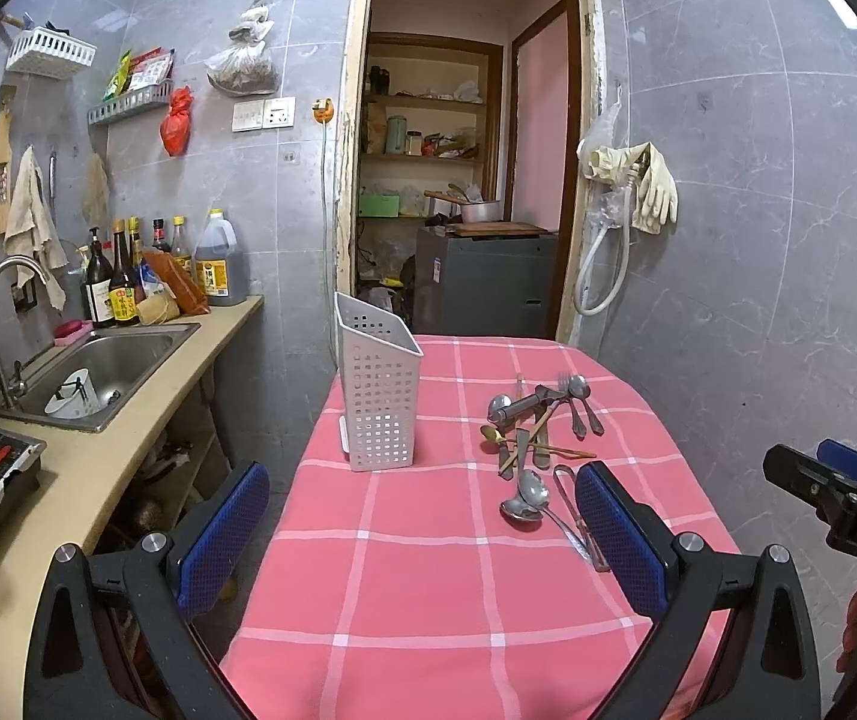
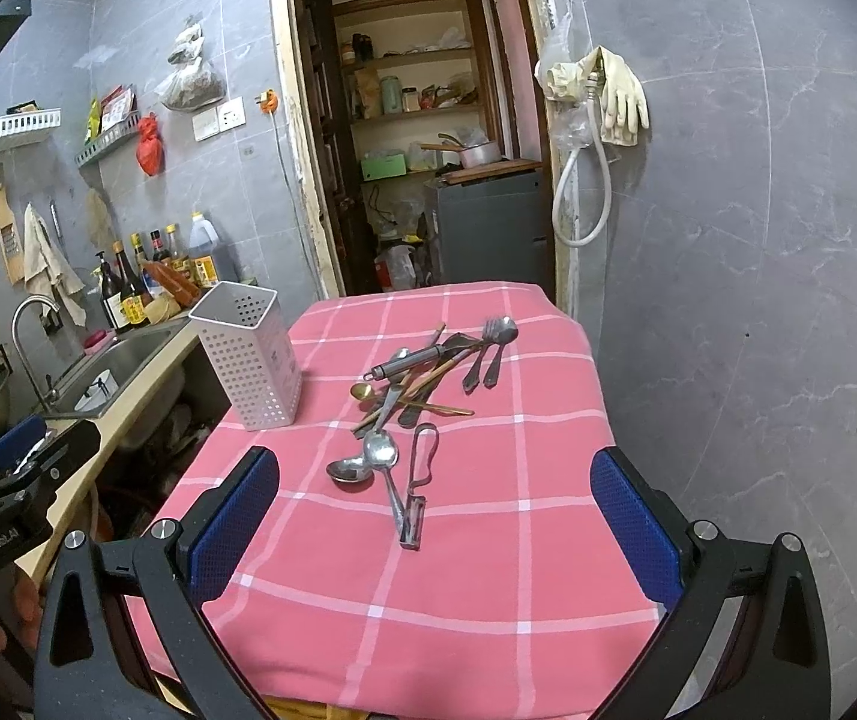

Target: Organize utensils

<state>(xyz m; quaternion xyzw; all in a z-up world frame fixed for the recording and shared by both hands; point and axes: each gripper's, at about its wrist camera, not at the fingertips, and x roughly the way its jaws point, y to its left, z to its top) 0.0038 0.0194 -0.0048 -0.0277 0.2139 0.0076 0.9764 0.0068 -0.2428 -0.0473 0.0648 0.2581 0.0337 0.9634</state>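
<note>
Grey marble-look wall tiles (image 1: 758, 240) are surrounding me, and I am facing an open doorway (image 1: 464, 138) into a pantry with wooden shelves (image 1: 422, 102). A steel sink (image 1: 110, 366) is sitting in the beige counter (image 1: 98, 468) on my left.

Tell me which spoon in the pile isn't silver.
The small gold spoon, its bowl at the pile's left edge, facing the white utensil holder. The other spoons, including the pair nearest the grippers, are plain steel.

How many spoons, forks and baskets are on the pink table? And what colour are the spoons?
Silver spoons: 4
Gold spoon: 1
Fork: 1
White basket: 1
Total: 7
The other tools in the pile overlap too much to count.
</note>
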